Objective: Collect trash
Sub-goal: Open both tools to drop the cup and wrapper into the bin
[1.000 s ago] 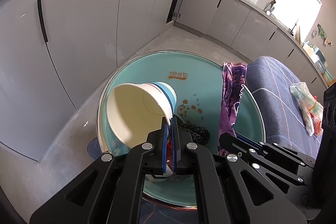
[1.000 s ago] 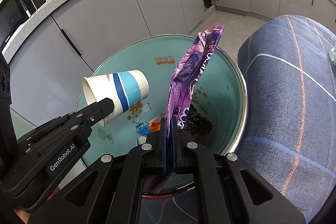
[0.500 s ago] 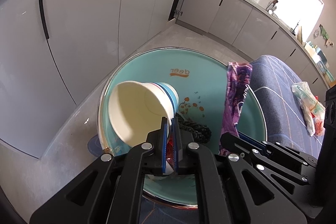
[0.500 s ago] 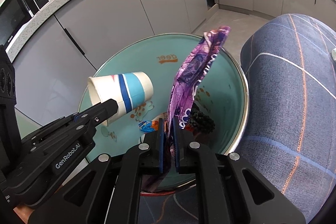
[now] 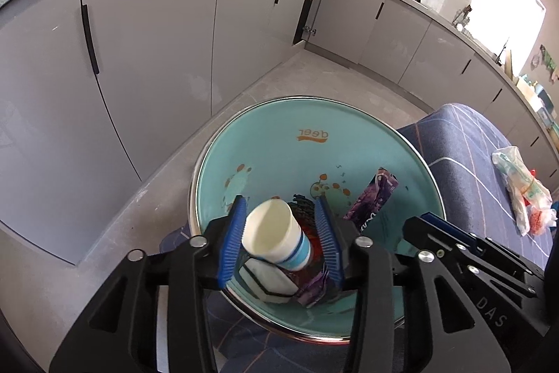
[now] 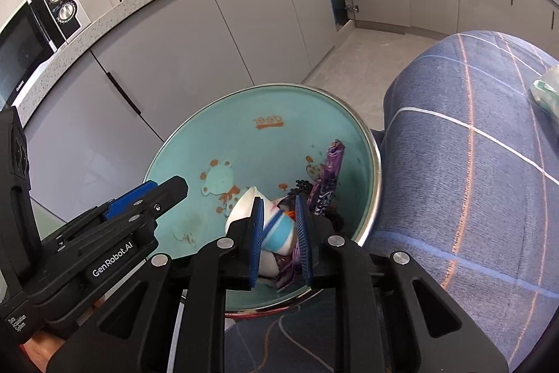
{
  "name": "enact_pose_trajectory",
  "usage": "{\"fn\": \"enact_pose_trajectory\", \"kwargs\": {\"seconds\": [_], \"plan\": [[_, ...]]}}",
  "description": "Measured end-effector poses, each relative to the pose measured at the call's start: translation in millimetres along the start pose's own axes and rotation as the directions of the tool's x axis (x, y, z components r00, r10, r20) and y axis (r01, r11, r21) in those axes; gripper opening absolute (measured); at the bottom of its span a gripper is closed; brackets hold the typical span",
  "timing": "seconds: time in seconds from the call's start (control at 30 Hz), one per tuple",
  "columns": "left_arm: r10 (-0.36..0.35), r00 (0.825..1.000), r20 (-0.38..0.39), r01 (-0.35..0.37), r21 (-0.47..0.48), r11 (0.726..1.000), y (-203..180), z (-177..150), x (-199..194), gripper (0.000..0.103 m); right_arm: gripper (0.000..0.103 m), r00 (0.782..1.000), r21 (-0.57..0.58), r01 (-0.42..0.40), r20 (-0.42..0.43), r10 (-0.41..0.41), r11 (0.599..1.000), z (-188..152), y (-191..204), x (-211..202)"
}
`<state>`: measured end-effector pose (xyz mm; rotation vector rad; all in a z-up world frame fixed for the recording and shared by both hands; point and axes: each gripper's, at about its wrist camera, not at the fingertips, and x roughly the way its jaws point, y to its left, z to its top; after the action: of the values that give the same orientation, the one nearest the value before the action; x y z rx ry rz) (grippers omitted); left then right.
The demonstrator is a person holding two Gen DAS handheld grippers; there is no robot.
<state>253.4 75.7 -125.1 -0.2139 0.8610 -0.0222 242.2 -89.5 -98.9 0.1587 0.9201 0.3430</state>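
Both drops done: paper cup (image 5: 276, 238) and purple wrapper (image 5: 375, 198) now in teal basin (image 5: 279, 117), cup mouth tilted up toward us, wrapper's long axis leaning on the basin's right wall; our left gripper (image 5: 282, 240) and right gripper (image 6: 279, 240) are opening, holding nothing.

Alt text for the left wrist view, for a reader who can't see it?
The left gripper, jaws opening, hangs over a teal basin where a paper cup lies on other trash beside a purple wrapper. The right gripper reaches in from the right; grey kitchen cabinets stand behind.

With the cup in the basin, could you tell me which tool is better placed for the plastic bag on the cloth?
Right: the plastic bag lies on the blue cloth right of the basin, the right tool's side. Both tools' jaws are opening, gripping nothing.
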Motion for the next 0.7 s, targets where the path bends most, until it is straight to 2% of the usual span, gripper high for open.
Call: {"fn": "enact_pose_trajectory", "kwargs": {"seconds": [0.1, 0.17, 0.2, 0.3, 0.43, 0.6, 0.7], "plan": [[0.011, 1.000, 0.001, -0.011, -0.001, 1.000, 2, 0, -1, 0.051, 0.021, 1.000, 0.019, -0.004, 0.003, 0.004, 1.000, -5, -1, -2], [0.032, 0.999, 0.005, -0.032, -0.005, 0.999, 2, 0, -2, 0.060, 0.029, 1.000, 0.025, -0.004, 0.006, 0.004, 1.000, -7, -1, -2], [0.035, 0.999, 0.007, -0.035, -0.003, 0.999, 3, 0, -3, 0.060, 0.035, 1.000, 0.026, 0.000, 0.011, 0.000, 1.000, -8, -1, -4], [0.046, 0.999, 0.009, -0.046, 0.004, 0.999, 4, -1, -6, 0.061, 0.043, 1.000, 0.038, 0.003, 0.028, -0.004, 0.999, -10, -3, -7], [0.062, 0.998, 0.009, -0.061, -0.004, 0.998, 7, -2, -9, 0.070, 0.059, 0.998, 0.046, 0.016, 0.068, -0.020, 0.999, -12, -4, -16], [0.076, 0.997, 0.007, -0.076, -0.023, 0.997, 11, -2, -13, 0.077, 0.069, 0.996, 0.062, 0.019, 0.090, -0.024, 0.998, -14, -5, -24], [0.083, 0.996, 0.011, -0.083, -0.018, 0.996, 11, -3, -16, 0.078, 0.069, 0.994, 0.060, 0.027, 0.100, -0.033, 0.998, -15, -5, -28]]}}
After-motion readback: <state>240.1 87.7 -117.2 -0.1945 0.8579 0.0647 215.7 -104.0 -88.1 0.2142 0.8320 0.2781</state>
